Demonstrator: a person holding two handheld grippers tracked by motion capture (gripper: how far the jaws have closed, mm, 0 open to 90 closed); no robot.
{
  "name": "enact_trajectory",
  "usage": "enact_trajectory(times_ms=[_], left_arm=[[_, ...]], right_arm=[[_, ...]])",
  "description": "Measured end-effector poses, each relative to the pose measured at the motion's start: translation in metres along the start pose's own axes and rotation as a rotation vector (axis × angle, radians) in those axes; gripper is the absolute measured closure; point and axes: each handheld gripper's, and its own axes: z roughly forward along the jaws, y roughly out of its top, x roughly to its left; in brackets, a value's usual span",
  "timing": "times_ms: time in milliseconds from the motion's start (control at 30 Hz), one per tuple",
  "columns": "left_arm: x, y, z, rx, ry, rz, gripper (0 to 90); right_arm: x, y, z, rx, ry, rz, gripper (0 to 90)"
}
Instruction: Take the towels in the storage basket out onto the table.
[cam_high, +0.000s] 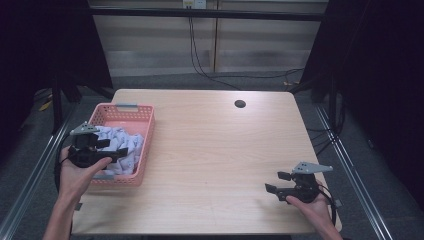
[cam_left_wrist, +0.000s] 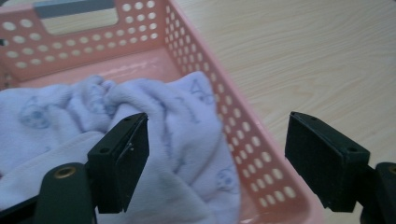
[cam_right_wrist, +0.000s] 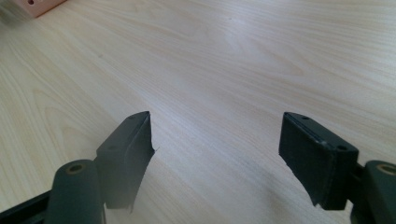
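A pink perforated basket (cam_high: 148, 131) stands at the table's left side, with a crumpled pale lavender cloth (cam_high: 122, 142) lying in it. My left gripper (cam_high: 116, 148) hovers over the basket's near right part, open, and nothing is pressed between its pads. In the left gripper view the cloth (cam_left_wrist: 177, 121) lies beneath the left gripper (cam_left_wrist: 217, 126). One jaw is over the cloth, the other is out past the basket wall (cam_left_wrist: 243, 140). My right gripper (cam_high: 276, 182) rests low at the table's near right, open over bare wood. The right gripper (cam_right_wrist: 217, 121) holds nothing.
The wooden table (cam_high: 215, 150) has a round cable hole (cam_high: 240, 104) near its far edge. A corner of the basket (cam_right_wrist: 39, 5) shows at the top left of the right gripper view. Cables (cam_high: 200, 65) run over the floor beyond the table.
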Motion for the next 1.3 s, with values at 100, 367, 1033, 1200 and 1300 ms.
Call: enact_trajectory(times_ms=[100, 367, 1033, 1200, 1300], left_arm=[[0.010, -0.001, 0.001, 0.017, 0.012, -0.001, 20.0], [0.010, -0.007, 0.027, 0.100, 0.024, 0.035, 17.9], [0.038, 0.002, 0.079, 0.387, 0.061, -0.033, 0.0], [0.046, 0.003, 0.092, 0.502, 0.029, -0.070, 0.0], [0.046, 0.004, 0.099, 0.539, 0.028, -0.076, 0.0]], right_arm=[[0.000, 0.000, 0.002, 0.003, 0.000, -0.005, 25.2], [0.001, 0.001, 0.006, 0.029, 0.003, -0.018, 24.3], [0.005, 0.001, 0.008, 0.063, 0.027, -0.053, 22.6], [0.003, 0.001, 0.008, 0.067, 0.018, -0.047, 22.1], [0.003, 0.000, 0.007, 0.065, 0.023, -0.042, 22.2]])
